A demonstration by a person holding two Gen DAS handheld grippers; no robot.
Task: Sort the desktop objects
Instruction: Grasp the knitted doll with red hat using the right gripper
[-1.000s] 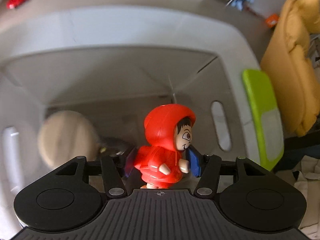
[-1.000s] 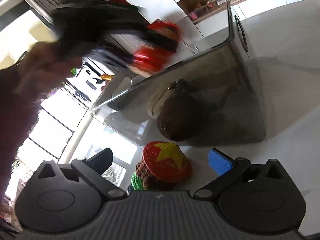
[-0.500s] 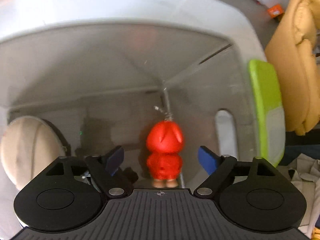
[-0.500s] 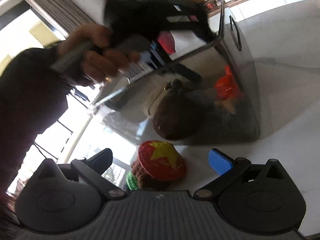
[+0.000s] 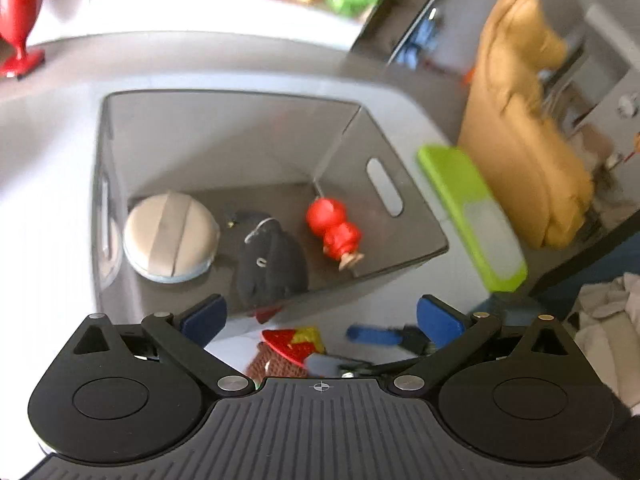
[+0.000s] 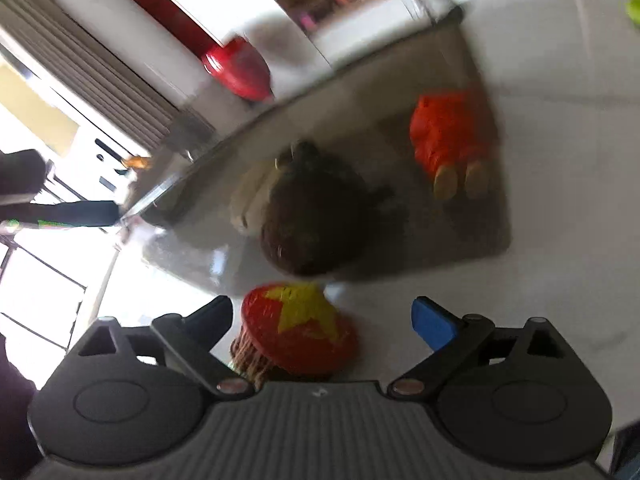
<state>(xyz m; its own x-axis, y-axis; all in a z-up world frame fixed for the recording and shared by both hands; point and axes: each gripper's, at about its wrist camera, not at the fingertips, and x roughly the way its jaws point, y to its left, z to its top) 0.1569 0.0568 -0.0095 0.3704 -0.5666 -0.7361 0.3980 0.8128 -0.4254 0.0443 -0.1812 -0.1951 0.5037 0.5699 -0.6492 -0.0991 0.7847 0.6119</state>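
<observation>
A red hooded figurine (image 5: 335, 231) lies on its side in the grey translucent bin (image 5: 224, 120), beside a dark plush toy (image 5: 272, 260) and a round beige pouch (image 5: 171, 237). My left gripper (image 5: 320, 316) is open and empty, above the bin's near edge. My right gripper (image 6: 322, 318) is open, its blue pads either side of a knitted doll with a red yellow-star hat (image 6: 298, 334) on the table in front of the bin (image 6: 472, 72). The figurine (image 6: 448, 136) and plush (image 6: 316, 216) show through the bin wall. The doll's hat (image 5: 294, 342) and the right gripper (image 5: 376, 336) also show in the left wrist view.
A green board (image 5: 472, 212) lies right of the bin near the table edge, with a yellow cushioned chair (image 5: 520, 136) beyond. A red vase (image 5: 18, 16) stands at the back left, also in the right wrist view (image 6: 238, 66). The white table (image 6: 560, 160) extends right.
My left gripper opened, dropped the red figurine into the bin, and pulled up and back. The figurine now lies on its side. My right gripper has closed in on the star-hat doll.
</observation>
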